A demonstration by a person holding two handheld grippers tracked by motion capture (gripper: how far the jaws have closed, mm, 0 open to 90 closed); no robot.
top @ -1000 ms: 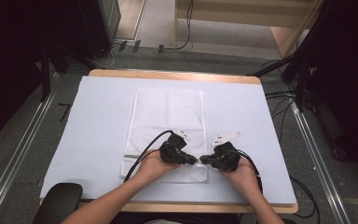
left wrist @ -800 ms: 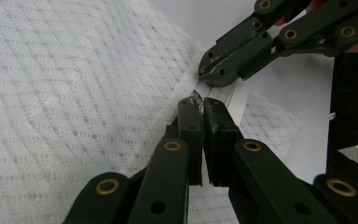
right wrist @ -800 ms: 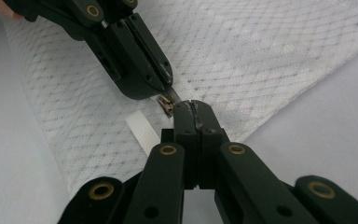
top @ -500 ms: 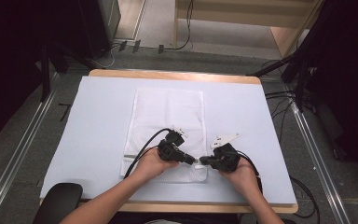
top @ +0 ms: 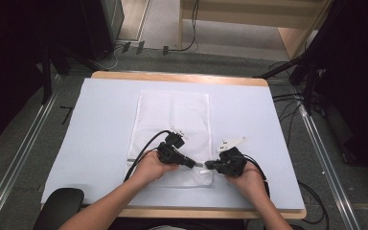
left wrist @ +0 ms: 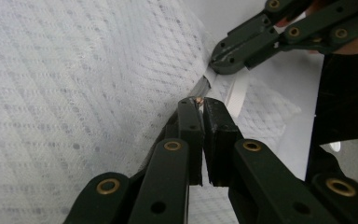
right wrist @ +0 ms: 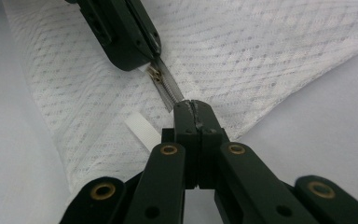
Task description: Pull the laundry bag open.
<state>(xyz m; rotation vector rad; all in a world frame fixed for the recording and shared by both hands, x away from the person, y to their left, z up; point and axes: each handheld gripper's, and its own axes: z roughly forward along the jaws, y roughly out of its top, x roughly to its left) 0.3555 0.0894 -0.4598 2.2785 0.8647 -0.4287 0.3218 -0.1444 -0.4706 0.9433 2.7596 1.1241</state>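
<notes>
Mesh bag (top: 172, 124) zipper (right wrist: 168, 88): left gripper (left wrist: 198, 101) clamped on slider (right wrist: 154, 73), right gripper (right wrist: 192, 106) clamped on zipper end; pull steady, tape taut.

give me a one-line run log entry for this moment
left gripper: shut on zip pull | right gripper: shut on zipper end | mesh bag: flat on table

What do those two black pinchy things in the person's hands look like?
Each gripper, left and right, is black, with two flat jaws on jointed bars pinned by brass-coloured rivets. A black cable loops away from the left one, and another trails from the right. A pale three-cornered plate sits on top of the right. The forearms are bare, with no sleeves.
</notes>
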